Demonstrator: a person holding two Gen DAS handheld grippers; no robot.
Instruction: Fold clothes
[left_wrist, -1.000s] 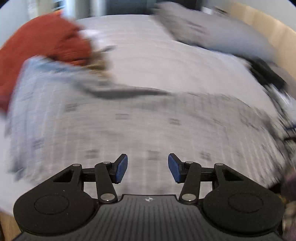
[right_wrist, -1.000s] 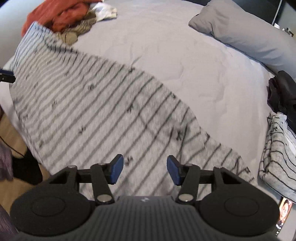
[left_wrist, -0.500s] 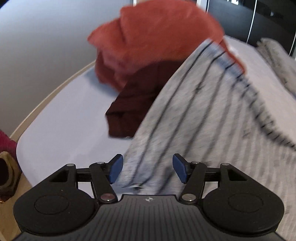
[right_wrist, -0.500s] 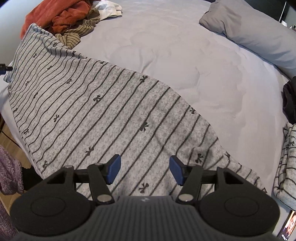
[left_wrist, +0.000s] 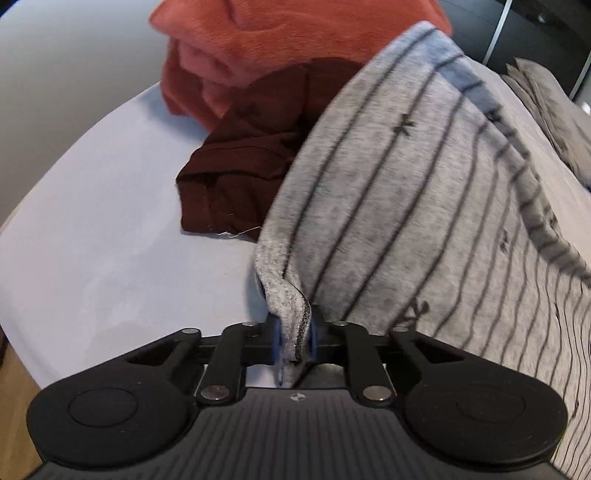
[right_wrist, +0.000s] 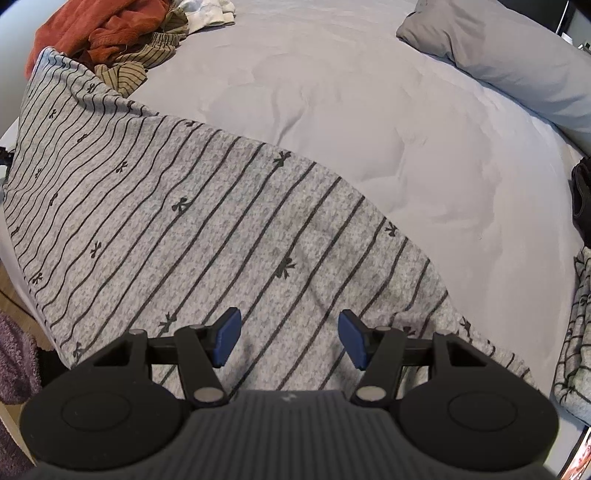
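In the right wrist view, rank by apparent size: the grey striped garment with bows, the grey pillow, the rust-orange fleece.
1. Grey striped garment with bows, though nearest the camera.
2. Grey pillow.
3. Rust-orange fleece, farthest away and partly hidden, so uncertain.

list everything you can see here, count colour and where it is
striped garment: 1, grey with dark stripes and bows, spread on the bed's near side
bed cover: 1, pale grey, under everything
orange clothes: 1 heap, far left corner
maroon garment: 1, beside the orange heap
olive striped cloth: 1, by the heap
pillow: 1, grey, far right
folded striped clothes: 1 stack, right edge
left gripper: closing on the striped garment's edge
right gripper: open, above the garment
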